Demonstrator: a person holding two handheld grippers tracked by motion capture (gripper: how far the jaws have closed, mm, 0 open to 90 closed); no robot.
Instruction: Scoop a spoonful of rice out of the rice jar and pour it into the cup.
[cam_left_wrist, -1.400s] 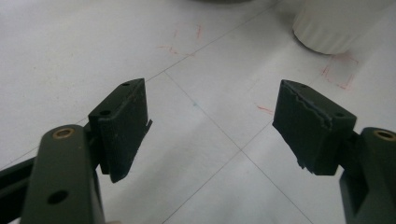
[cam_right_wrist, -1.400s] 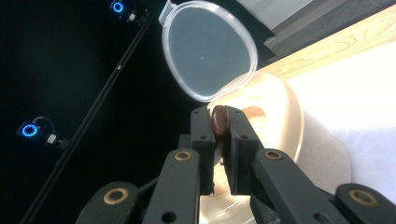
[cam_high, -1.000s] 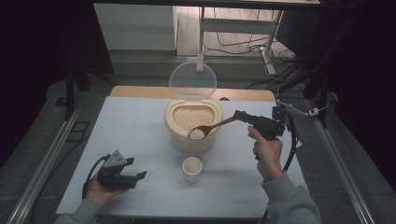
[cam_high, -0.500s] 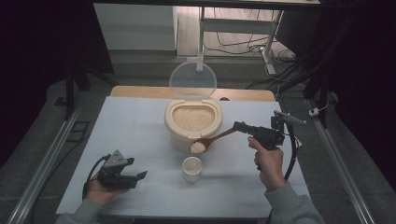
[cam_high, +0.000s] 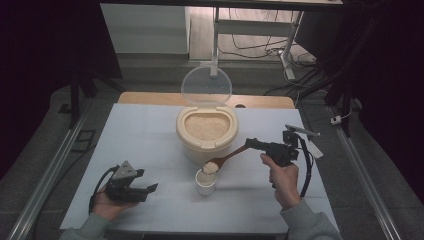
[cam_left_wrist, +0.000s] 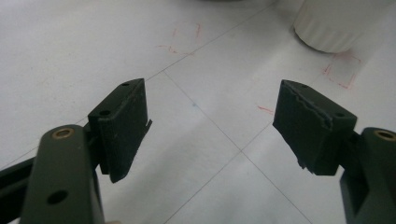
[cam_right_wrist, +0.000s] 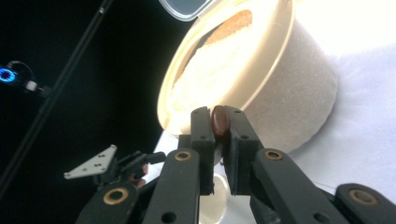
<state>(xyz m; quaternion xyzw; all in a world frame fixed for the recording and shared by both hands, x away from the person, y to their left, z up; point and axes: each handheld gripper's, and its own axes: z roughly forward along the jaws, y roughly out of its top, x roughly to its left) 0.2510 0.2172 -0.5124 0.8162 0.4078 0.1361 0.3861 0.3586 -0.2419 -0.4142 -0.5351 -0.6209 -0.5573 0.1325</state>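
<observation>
Spoon (cam_high: 227, 157) lower, now over cup (cam_high: 205, 183).

Right gripper (cam_right_wrist: 219, 140) jaws clamped tight on the brown spoon handle (cam_right_wrist: 219, 122), its end poking up between the pads. Behind it, the cream rice container (cam_right_wrist: 280, 93), tilted in frame, rice (cam_right_wrist: 210, 65) visible inside, clear lid (cam_right_wrist: 187, 8) at the top edge. White cup (cam_right_wrist: 215, 205) rim below the jaws. Other gripper (cam_right_wrist: 116, 170) with its grey plate lower left. White surface (cam_right_wrist: 369, 130) right.

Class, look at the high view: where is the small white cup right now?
The small white cup stands near the table's middle, just in front of the rice container, directly under the loaded spoon.
</observation>
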